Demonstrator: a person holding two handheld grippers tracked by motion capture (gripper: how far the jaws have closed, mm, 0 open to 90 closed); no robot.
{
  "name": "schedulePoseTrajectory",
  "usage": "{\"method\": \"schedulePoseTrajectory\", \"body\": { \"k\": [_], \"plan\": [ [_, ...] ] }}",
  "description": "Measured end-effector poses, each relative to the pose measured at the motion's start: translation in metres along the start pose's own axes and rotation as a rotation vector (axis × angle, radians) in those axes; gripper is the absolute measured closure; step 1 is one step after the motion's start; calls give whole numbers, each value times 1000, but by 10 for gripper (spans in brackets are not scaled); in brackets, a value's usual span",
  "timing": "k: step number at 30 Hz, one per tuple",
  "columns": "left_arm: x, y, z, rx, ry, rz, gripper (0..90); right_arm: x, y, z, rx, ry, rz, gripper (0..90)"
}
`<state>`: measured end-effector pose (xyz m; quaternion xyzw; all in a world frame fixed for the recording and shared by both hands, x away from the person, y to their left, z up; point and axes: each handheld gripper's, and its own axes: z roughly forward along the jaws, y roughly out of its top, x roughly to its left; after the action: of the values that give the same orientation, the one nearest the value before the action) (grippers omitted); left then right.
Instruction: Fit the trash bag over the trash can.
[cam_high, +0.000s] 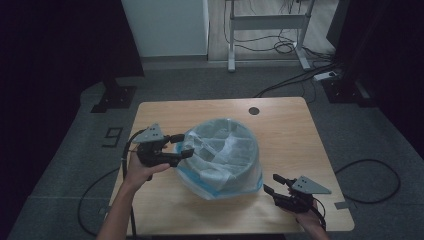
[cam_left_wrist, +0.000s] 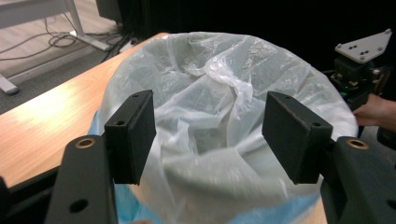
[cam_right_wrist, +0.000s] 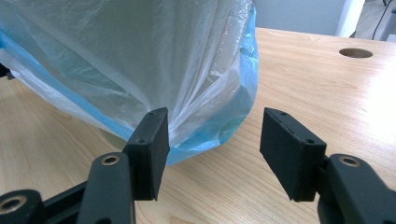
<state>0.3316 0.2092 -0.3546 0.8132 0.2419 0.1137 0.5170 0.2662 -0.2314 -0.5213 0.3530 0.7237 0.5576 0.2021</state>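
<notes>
We're mid-way through lining the bin (cam_high: 225, 150) with the plastic bag (cam_high: 220, 165). The bin sits at the middle of the table (cam_high: 285, 125), bag draped over it, film pushed down inside, loose blue-edged hem bunched on the tabletop along the near side.

Left gripper (cam_high: 182, 145) is at the bin's left rim, jaws apart, nothing clamped. In the left gripper view the bag mouth (cam_left_wrist: 224, 93) sits beyond the two pads, with no film pinched between them.

Right gripper (cam_high: 272, 186) is low on the table at the near right, just beside the bag's hem, jaws apart and empty too. In the right gripper view its left pad (cam_right_wrist: 152, 149) is close to the blue fold (cam_right_wrist: 219, 126); we can't tell whether it touches.

Our read: the bag is on but slack. Next move calls for closing on film at the rim with the left, pinching the hem with the right, then pulling down evenly. Risk: tugging one side drags the light bin.
</notes>
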Motion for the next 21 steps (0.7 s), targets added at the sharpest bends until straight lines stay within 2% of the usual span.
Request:
{"method": "schedulePoseTrajectory", "body": {
  "k": [5, 8, 16, 21],
  "plan": [
    [-6, -22, -20, -18, 59, -9, 346, 0, 0, 0, -1, -11, 6, 412],
    [-10, -38, -27, -10, 84, -12, 345, -1, 0, 1, 1, -11, 5, 411],
    [-19, -74, -42, -2, 133, -37, 343, -3, 0, -1, -3, -13, 7, 410],
    [-23, -97, -44, 12, 146, -63, 342, -5, 1, -2, -5, -17, 11, 410]
  ]
}}
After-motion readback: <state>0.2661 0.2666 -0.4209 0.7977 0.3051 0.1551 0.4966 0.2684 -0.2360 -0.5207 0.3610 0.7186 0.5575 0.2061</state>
